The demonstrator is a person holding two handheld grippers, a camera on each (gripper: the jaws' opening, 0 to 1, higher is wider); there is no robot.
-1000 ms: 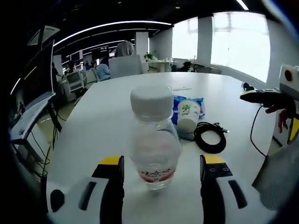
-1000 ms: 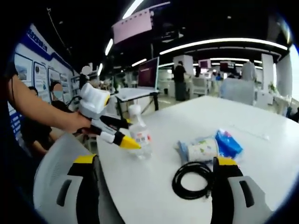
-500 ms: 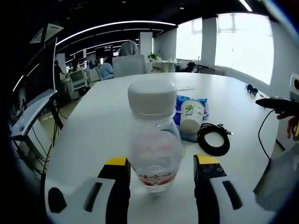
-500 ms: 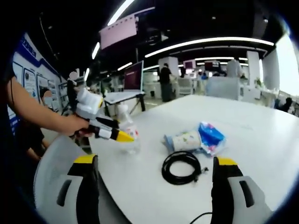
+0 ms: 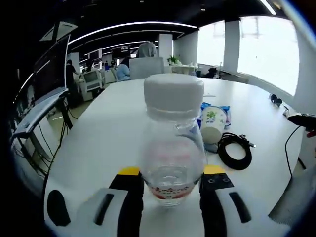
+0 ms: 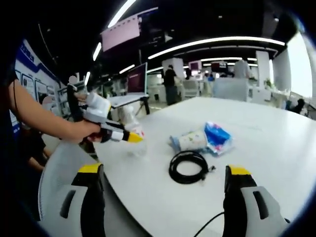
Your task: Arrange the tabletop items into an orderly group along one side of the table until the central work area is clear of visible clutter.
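Spreading across both views, the round white table (image 6: 276,148) carries everything the task concerns, gathered toward the edge nearest the person. The clear water bottle (image 5: 173,153), white-capped and nearly empty, stands upright near that edge, between the yellow-tipped jaws of the left gripper (image 5: 171,173); the pads sit right against its lower body, so I judge them to be pinching it, though firm contact is hard to confirm. In the right gripper view the bottle (image 6: 132,133) is partly hidden behind that gripper (image 6: 123,137) and the hand (image 6: 81,132) holding it. The right gripper (image 6: 165,173) hangs spread wide over the table rim, holding nothing. Further in lie a coiled black cable (image 6: 187,167), a paper cup (image 6: 191,140) on its side, and a blue packet (image 6: 216,139) touching it. The risk: a thin, light bottle gripped low may buckle, slip or tip when lifted, rolling off the near edge.
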